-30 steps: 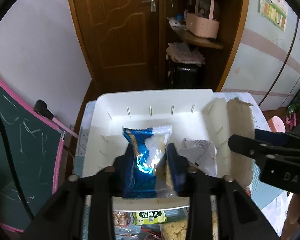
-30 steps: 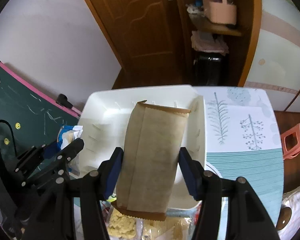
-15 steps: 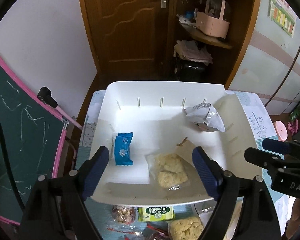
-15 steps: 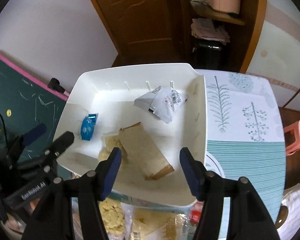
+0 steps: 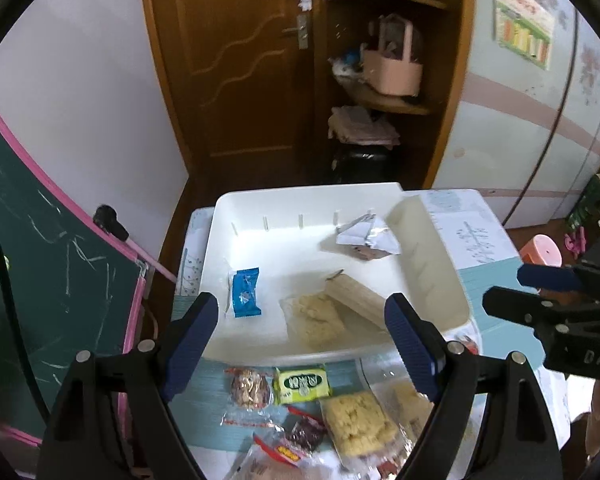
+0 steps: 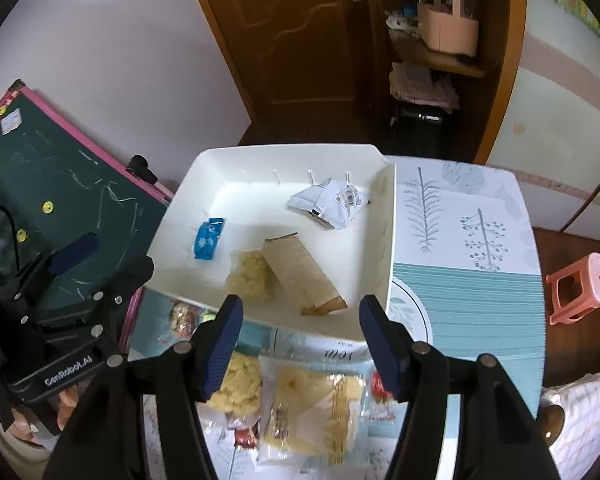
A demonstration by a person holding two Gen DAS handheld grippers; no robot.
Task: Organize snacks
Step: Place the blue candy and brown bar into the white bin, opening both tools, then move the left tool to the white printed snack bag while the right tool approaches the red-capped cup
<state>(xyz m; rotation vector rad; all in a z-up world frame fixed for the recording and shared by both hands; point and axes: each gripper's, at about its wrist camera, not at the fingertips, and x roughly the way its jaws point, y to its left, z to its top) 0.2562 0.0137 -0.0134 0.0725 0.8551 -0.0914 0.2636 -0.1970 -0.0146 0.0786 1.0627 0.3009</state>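
A white tray sits on the table. In it lie a small blue packet, a clear bag of yellow snack, a brown paper pack and a crumpled white packet. My left gripper hangs open above the tray's near rim with nothing between its fingers. My right gripper is open too, empty, over the near rim. Loose snacks lie nearer: a green packet, a nut packet, a yellow cracker pack.
A green chalkboard with a pink frame leans at the left of the table. A patterned cloth covers the table right of the tray. A pink stool stands on the floor at the right. Behind are a wooden door and shelves.
The left gripper opened and let go of the blue packet. The right let go of the brown pack. Both packs now lie in the tray, and both grippers have drawn back and up.
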